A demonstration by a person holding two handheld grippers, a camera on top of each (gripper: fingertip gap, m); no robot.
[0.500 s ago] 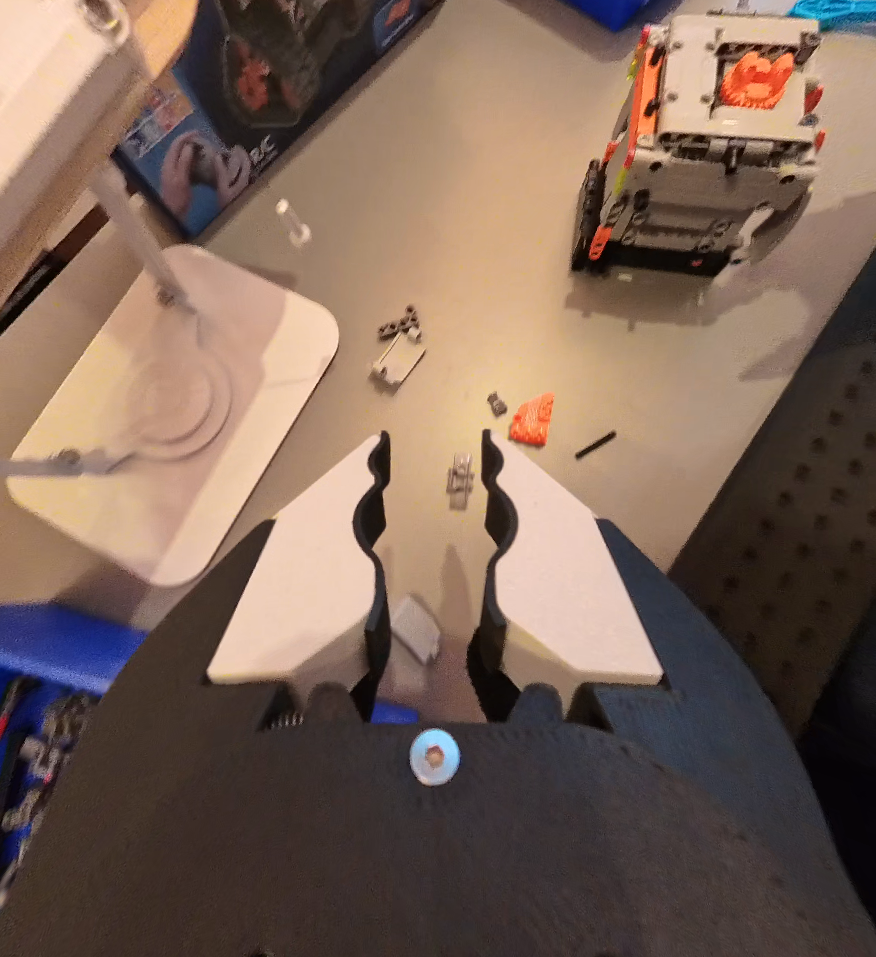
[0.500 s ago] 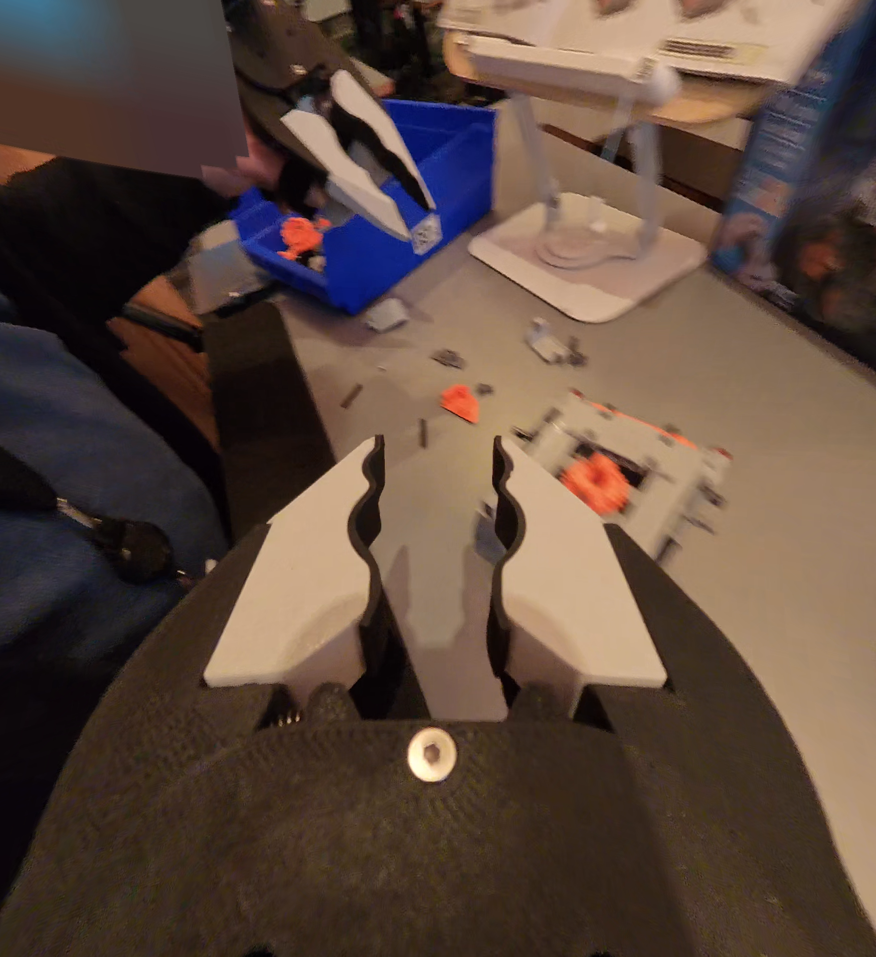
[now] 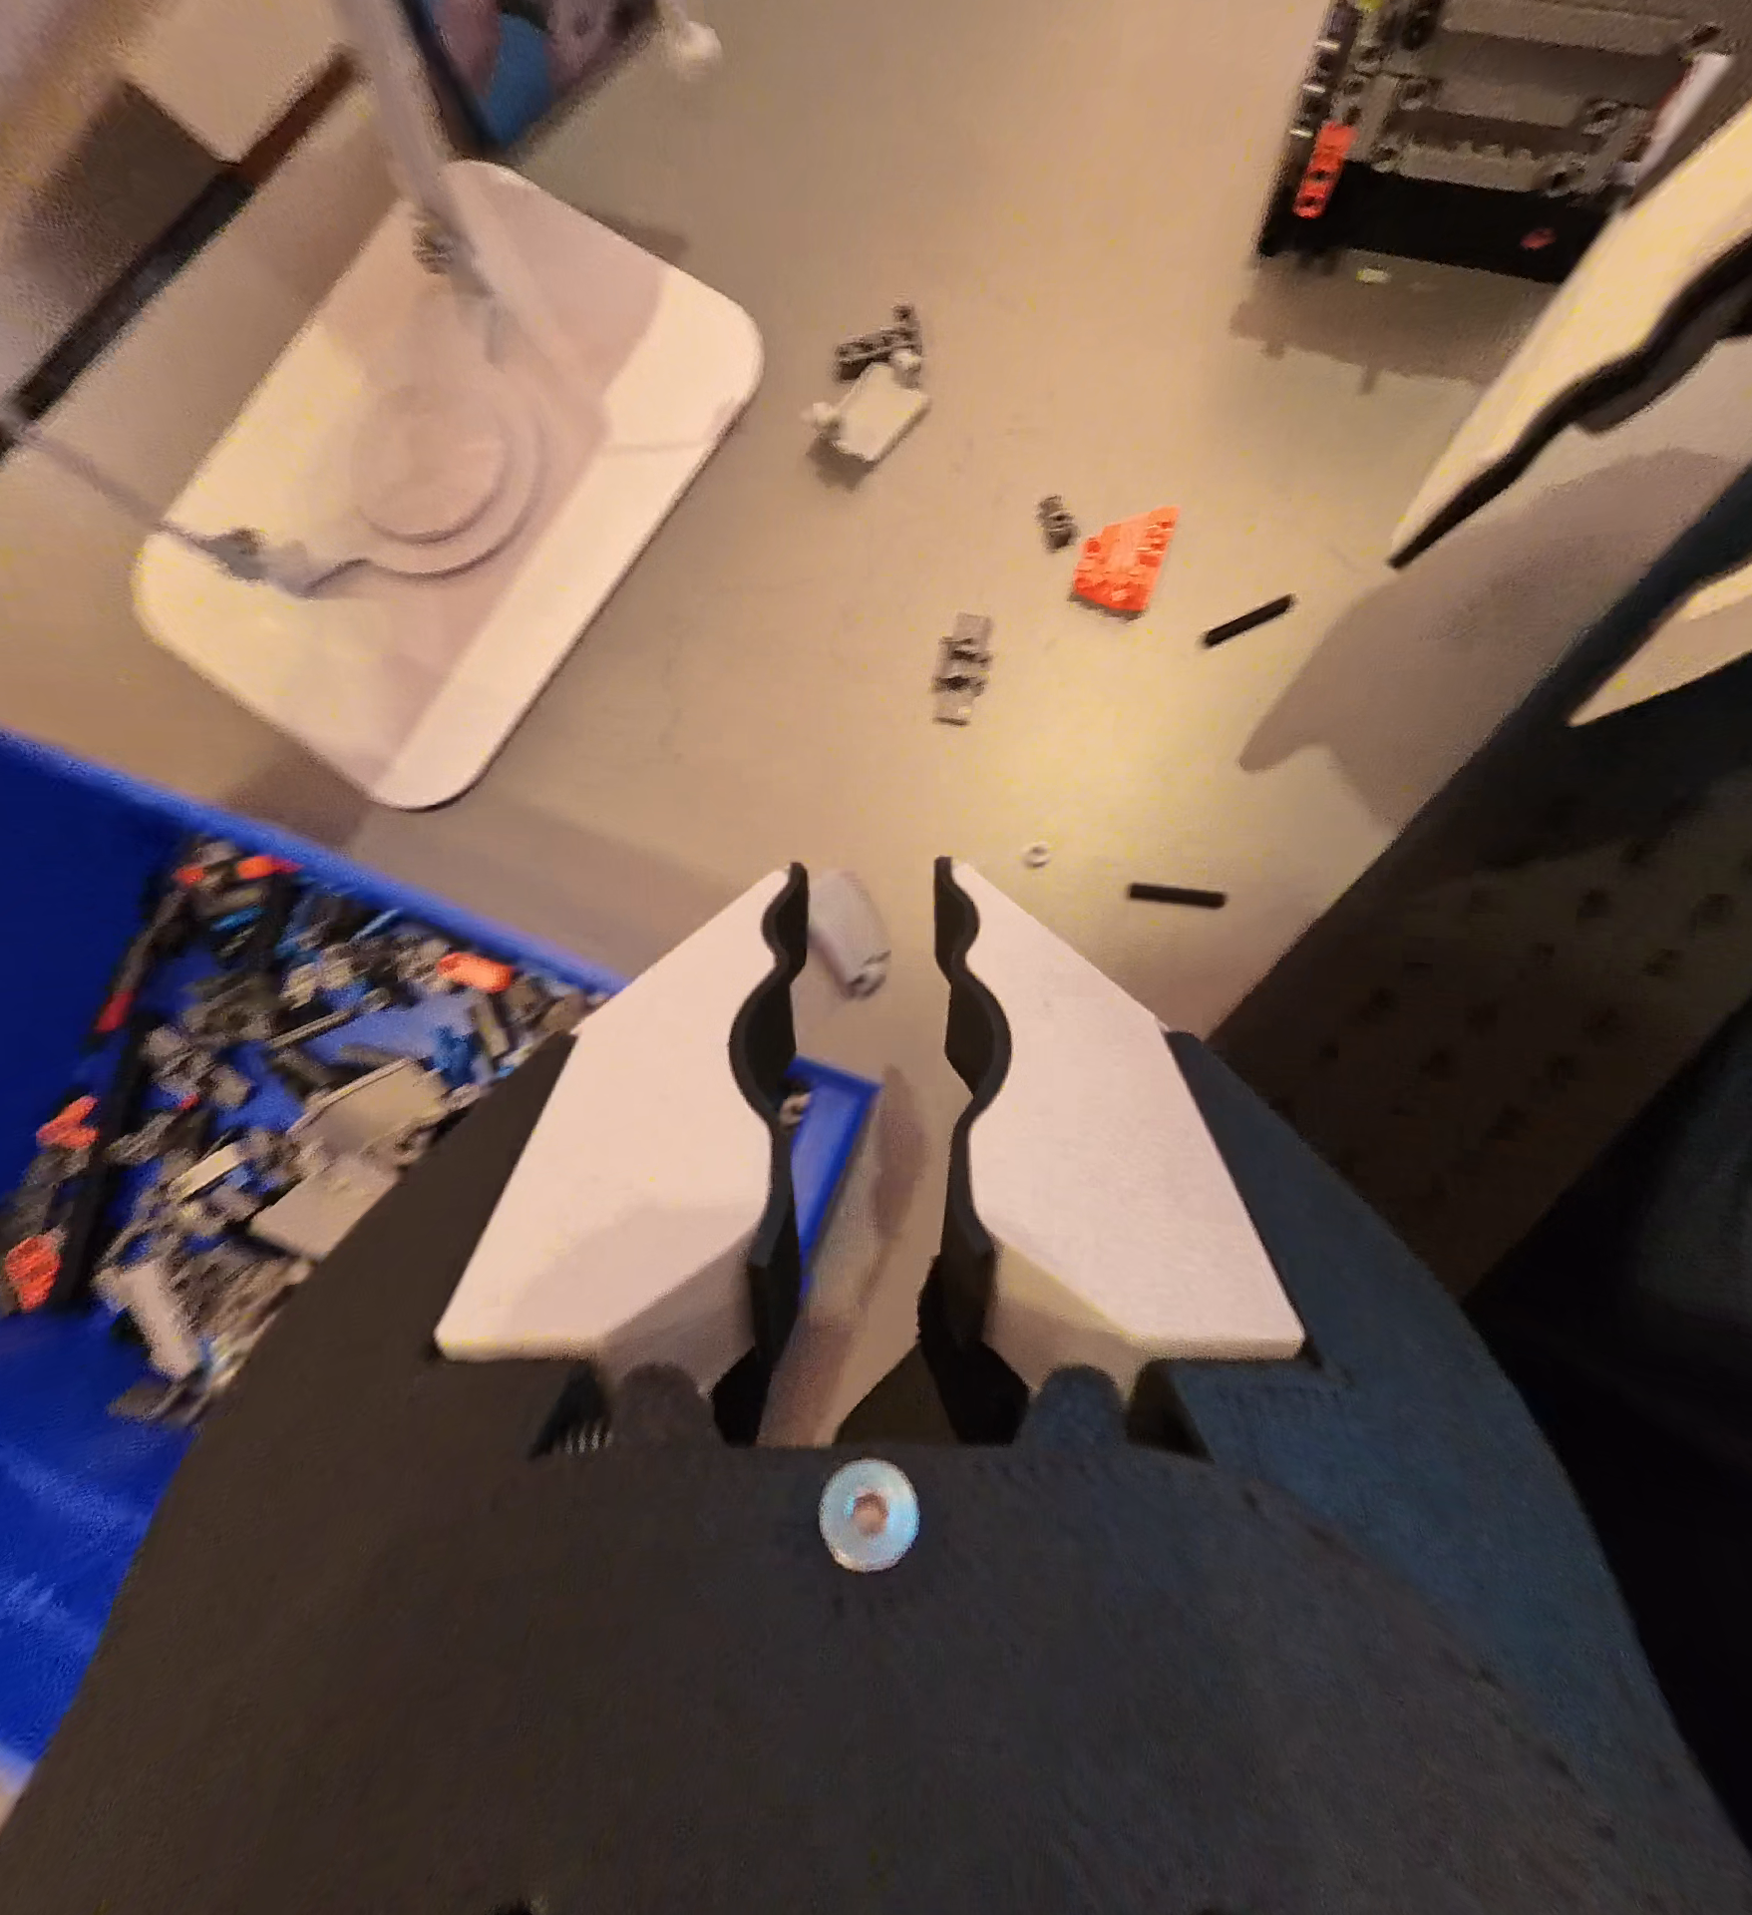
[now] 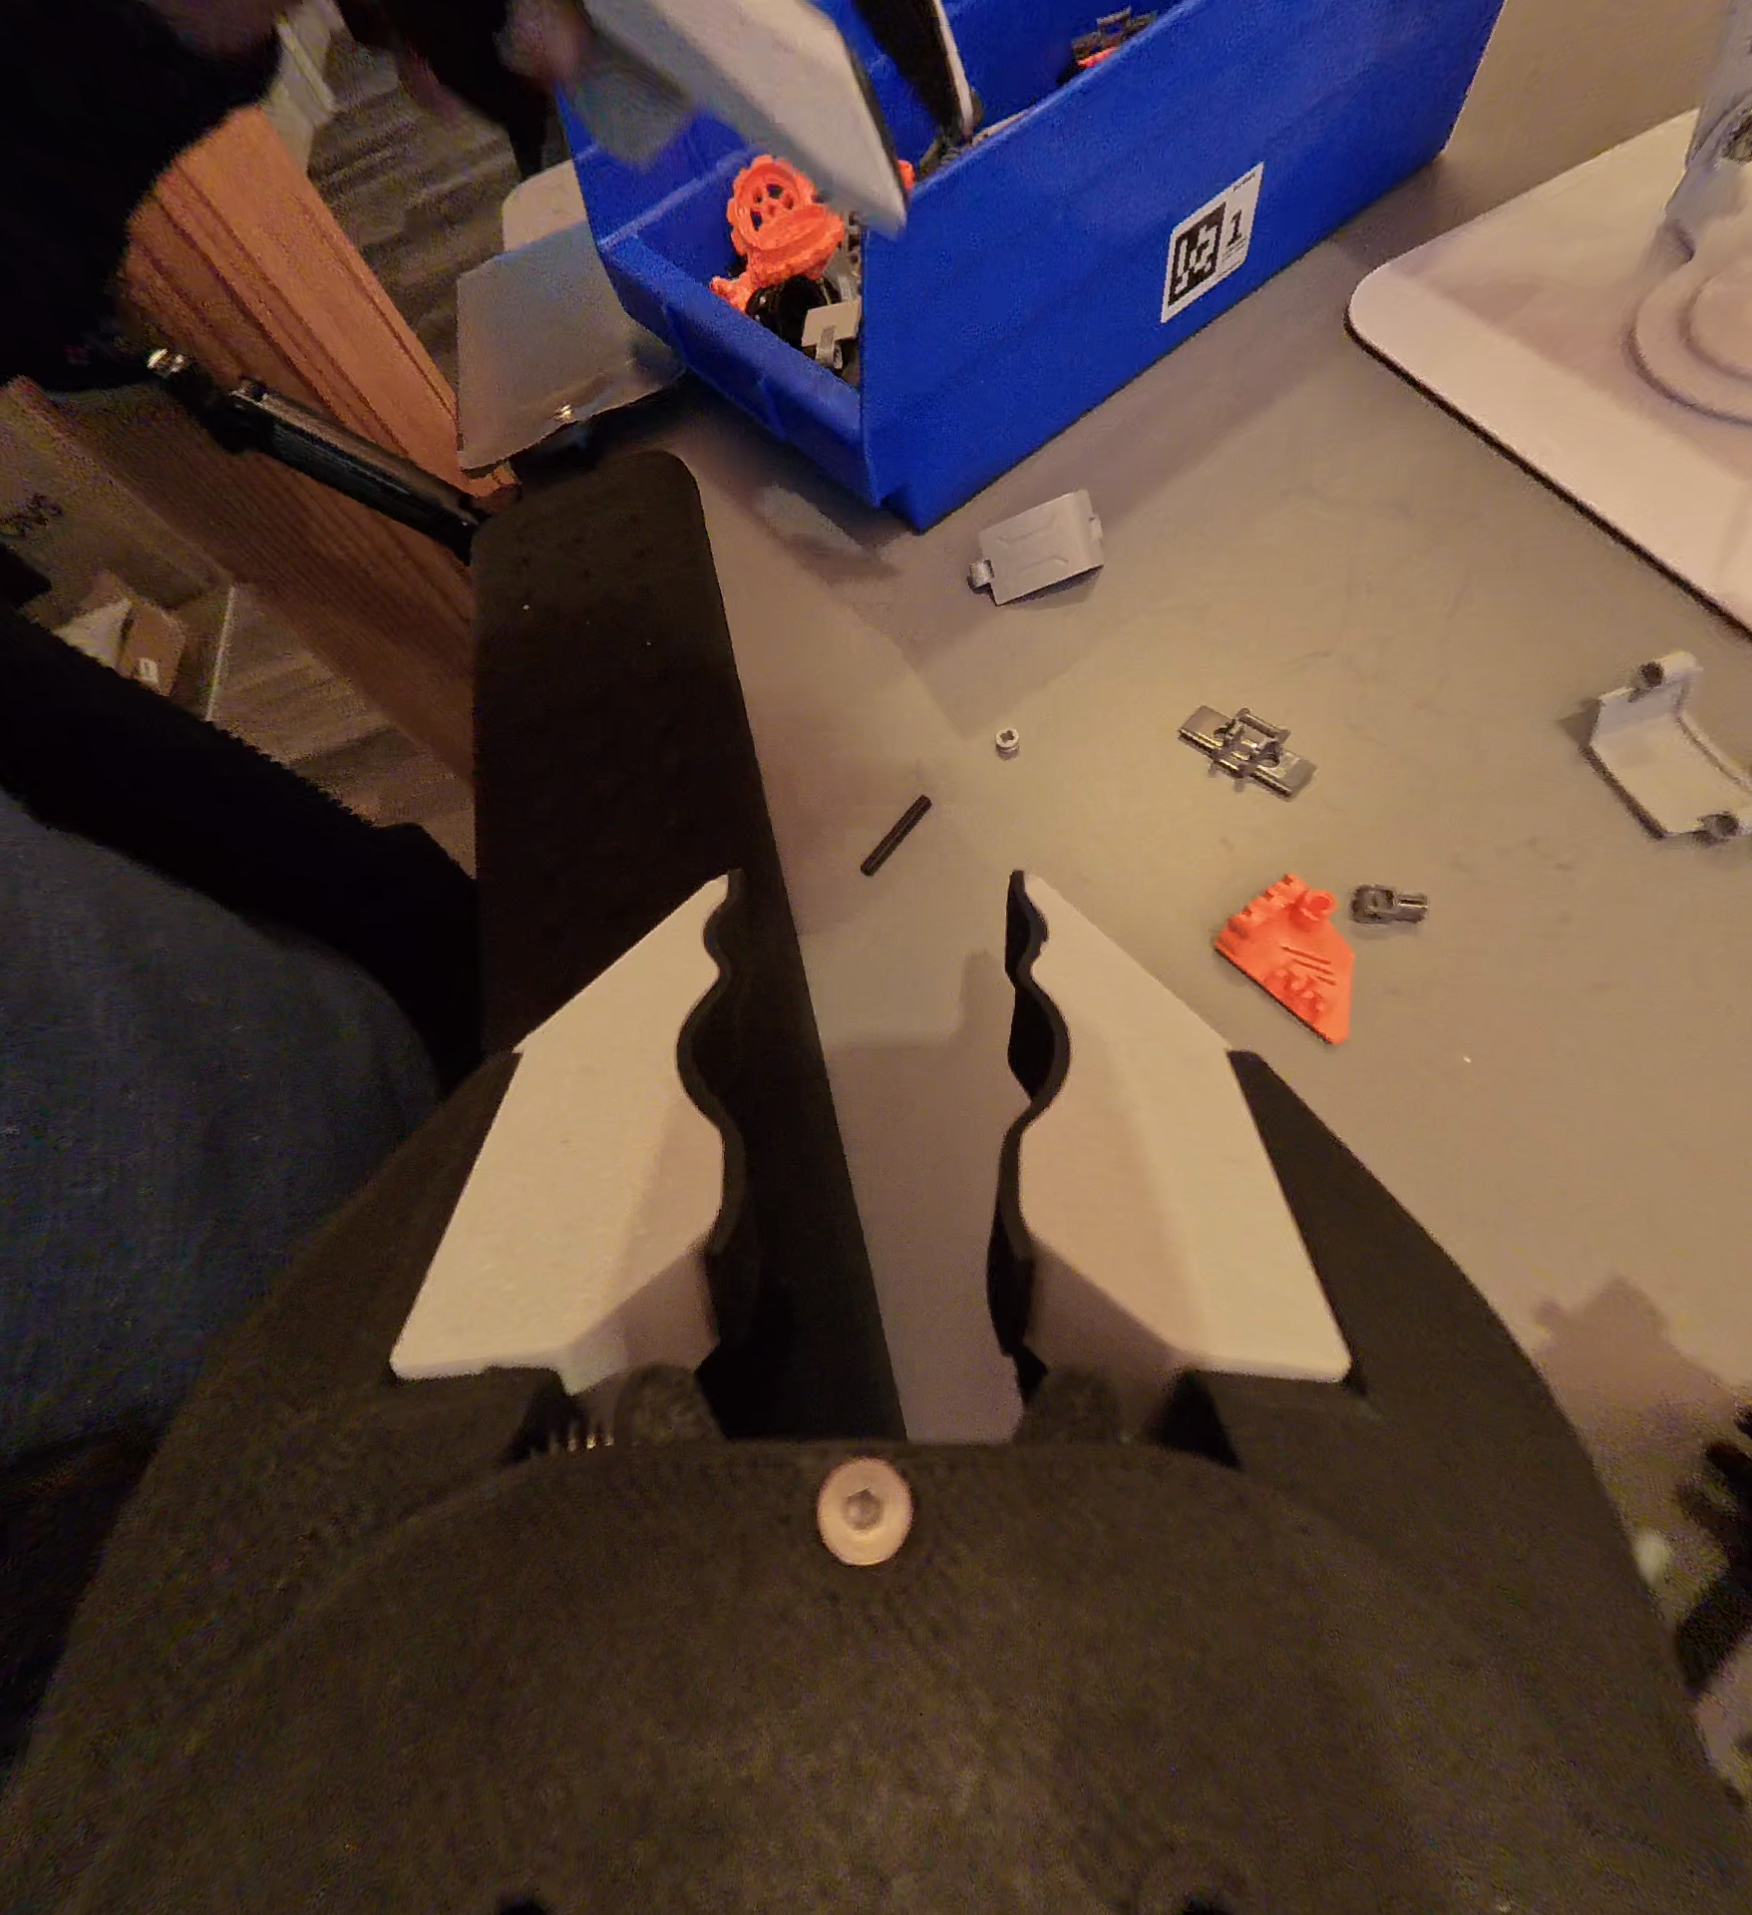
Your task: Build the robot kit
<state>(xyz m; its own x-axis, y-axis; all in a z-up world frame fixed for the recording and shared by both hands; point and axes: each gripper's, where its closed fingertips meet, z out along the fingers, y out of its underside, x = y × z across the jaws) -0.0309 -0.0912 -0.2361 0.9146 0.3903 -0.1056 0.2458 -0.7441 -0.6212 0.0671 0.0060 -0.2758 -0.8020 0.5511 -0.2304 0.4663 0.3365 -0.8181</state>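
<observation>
My left gripper [image 3: 869, 876] is open and empty, above the near corner of a blue bin [image 3: 32, 860] full of small toy-brick parts. A flat grey panel piece [image 3: 851, 933] lies on the grey table just past its fingertips. My right gripper [image 4: 871, 891] is open and empty, low over the table's near edge beside a black perforated pad [image 4: 592, 746]. A short black pin [image 4: 895, 835] lies just ahead of it. An orange wedge plate [image 4: 1291, 969] lies to its right; it also shows in the left wrist view [image 3: 1125, 560]. The left gripper shows above the bin [image 4: 1047, 269] in the right wrist view.
A white stand base [image 3: 457, 487] sits left of the loose parts. A grey track link [image 4: 1244, 751], a grey hinged panel [image 4: 1669, 762] and a small grey ring [image 4: 1006, 740] lie scattered. A grey and orange brick vehicle [image 3: 1472, 135] stands at the far right. The right gripper [image 3: 1617, 342] reaches in at right. The tips of one gripper are about 15 cm away from the tips of the other. Between my right fingertips and the short black pin [image 4: 895, 835] there is roughly 10 cm. Look for it in the left wrist view [image 3: 1181, 894] too.
My left gripper has drawn back and left, over the blue bin's corner. My right gripper has swung left and down towards the table's near edge, and the brick vehicle has left its centre.
</observation>
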